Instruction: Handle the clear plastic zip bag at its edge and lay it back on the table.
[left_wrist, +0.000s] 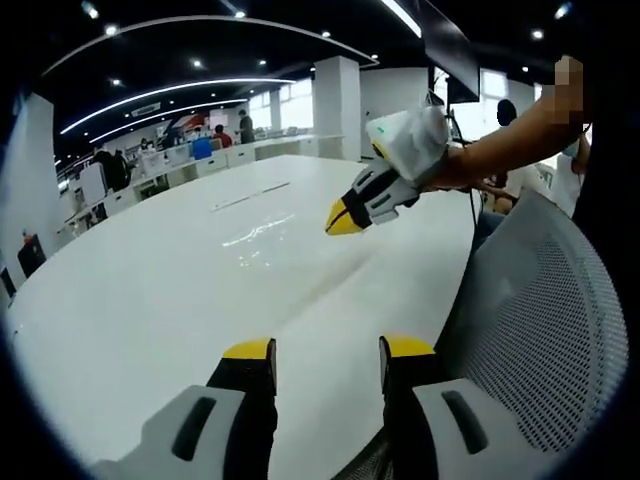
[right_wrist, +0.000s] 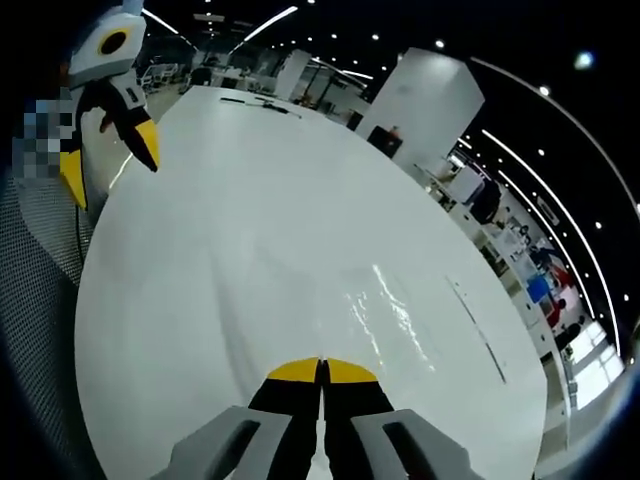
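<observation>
- Zip bag (left_wrist: 258, 230): we're seeing a faint clear glossy patch lying flat on the white table (left_wrist: 150, 300), mid-surface; in the right gripper view it's glinting at (right_wrist: 385, 310), just ahead of our jaws.
- Left gripper (left_wrist: 325, 360): we're holding it released, jaws apart, nothing between them, hovering at the table edge beside a mesh chair back (left_wrist: 550, 330).
- Right gripper (right_wrist: 322, 372): we're keeping it clenched, yellow tips touching, grasping nothing; it's hanging over the table at (left_wrist: 343, 218).
</observation>
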